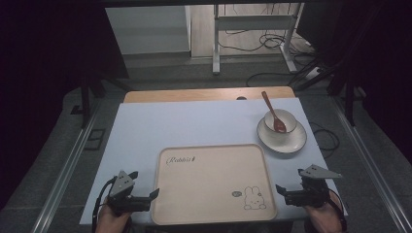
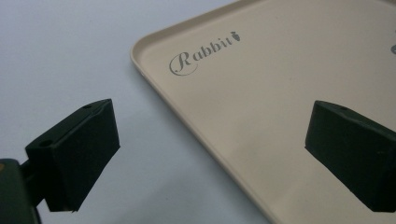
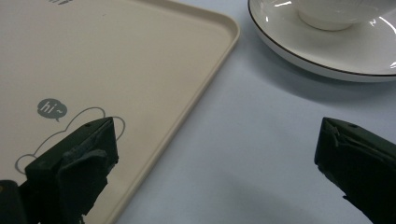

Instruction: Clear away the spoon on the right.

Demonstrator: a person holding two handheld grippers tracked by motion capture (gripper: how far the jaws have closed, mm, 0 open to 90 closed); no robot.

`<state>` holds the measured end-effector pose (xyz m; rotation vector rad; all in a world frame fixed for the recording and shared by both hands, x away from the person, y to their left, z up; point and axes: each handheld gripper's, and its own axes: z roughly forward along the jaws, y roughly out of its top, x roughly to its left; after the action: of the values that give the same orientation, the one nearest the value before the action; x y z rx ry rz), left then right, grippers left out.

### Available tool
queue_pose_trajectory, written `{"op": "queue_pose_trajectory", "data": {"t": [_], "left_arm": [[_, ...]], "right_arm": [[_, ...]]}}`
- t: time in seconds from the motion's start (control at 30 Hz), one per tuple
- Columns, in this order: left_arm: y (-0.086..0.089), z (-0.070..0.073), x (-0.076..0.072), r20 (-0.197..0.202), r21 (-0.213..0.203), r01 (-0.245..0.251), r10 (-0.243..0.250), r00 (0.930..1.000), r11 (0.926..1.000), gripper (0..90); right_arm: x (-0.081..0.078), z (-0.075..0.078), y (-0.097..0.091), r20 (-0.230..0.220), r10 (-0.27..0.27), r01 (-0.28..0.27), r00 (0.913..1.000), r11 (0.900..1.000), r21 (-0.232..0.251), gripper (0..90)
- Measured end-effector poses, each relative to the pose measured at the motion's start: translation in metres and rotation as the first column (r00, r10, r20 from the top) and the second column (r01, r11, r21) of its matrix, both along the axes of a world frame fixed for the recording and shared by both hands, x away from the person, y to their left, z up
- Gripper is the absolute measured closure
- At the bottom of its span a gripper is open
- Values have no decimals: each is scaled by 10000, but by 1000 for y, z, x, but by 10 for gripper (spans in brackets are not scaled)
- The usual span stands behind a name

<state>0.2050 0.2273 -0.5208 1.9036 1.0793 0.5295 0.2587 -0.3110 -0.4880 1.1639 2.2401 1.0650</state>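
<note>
i look down on a table (image 1: 145, 126) covered by a pale blue-white sheet, with a strip of bare wood along its far edge. around it the room is dark; grey floor, metal frame legs and loose black cables lie beyond the table.

a beige tray (image 1: 214, 194) lies flat at the near middle of the table. it is a rounded rectangle with its long axis running left to right. the word "rabbit" sits at its far left corner, and a small rabbit drawing with a "hi~" bubble at its near right corner.

near the tray's far right corner stands a white saucer (image 1: 291, 141) with a dark rim, carrying a white bowl (image 1: 286, 119). a reddish-brown spoon (image 1: 273, 112) rests in the bowl, its handle tilted up and away to the left.

my left gripper (image 1: 154, 194) rests at the tray's near left corner. in the left gripper view its jaws are wide apart and straddle the tray's left rim (image 2: 196, 128), gripping nothing.

my right gripper (image 1: 279, 188) sits at the tray's near right corner. its jaws are also wide apart, one over the rabbit drawing, one over the sheet, with the rim (image 3: 196, 98) between them, nothing held.
</note>
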Motion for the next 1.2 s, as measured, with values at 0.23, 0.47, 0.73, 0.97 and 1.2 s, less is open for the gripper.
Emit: {"op": "queue_pose_trajectory", "data": {"t": [0.23, 0.47, 0.73, 0.97, 1.2], "left_arm": [[0, 0, 0, -10, 28, -37, 37, 10000, 10000, 32], [0, 0, 0, -14, -2, -85, 85, 10000, 10000, 34], [1, 0, 0, -17, -64, -139, 139, 9999, 9999, 34], [2, 0, 0, -53, -138, -249, 248, 9997, 9996, 33], [2, 0, 0, -46, -149, -259, 258, 9997, 9996, 32]], "right_arm": [[8, 0, -1, 30, 7, -7, 10000, 10000, 79, 0], [18, 2, -2, -10, 117, -117, 9999, 9998, 172, 0], [30, 7, 0, 18, 129, -130, 9999, 9997, 198, 0], [41, 10, 3, 20, 226, -226, 9997, 9995, 217, 0], [50, 13, 5, 56, 292, -293, 9996, 9994, 209, 0]]}}
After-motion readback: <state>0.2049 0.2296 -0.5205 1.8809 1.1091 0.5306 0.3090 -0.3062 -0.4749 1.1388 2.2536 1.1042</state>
